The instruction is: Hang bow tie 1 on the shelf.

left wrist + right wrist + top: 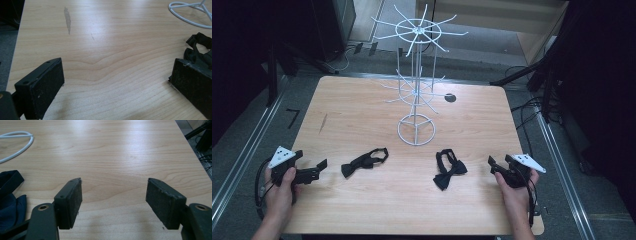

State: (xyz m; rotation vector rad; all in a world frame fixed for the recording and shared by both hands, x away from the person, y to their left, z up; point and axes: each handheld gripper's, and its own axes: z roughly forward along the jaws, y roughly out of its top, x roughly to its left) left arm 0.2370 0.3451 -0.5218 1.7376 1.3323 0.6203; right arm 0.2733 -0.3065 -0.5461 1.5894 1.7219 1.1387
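Observation:
Two black bow ties lie on the wooden table [362,210]. The left bow tie [364,162] is a short way right of my left gripper [319,167], which is open with bare wood between its jaws. In the left gripper view that bow tie [198,46] lies behind the right jaw. The right bow tie [449,169] lies left of my right gripper [496,165], which is also open and holds nothing. In the right gripper view this bow tie [10,200] is at the left edge, outside the jaws. A white wire display stand [416,75] rises at the table's middle back.
The stand's round wire base [416,130] sits between and behind the two bow ties. A dark round spot [450,97] marks the table to the stand's right. Cables and dark equipment legs [532,75] lie on the floor around the table.

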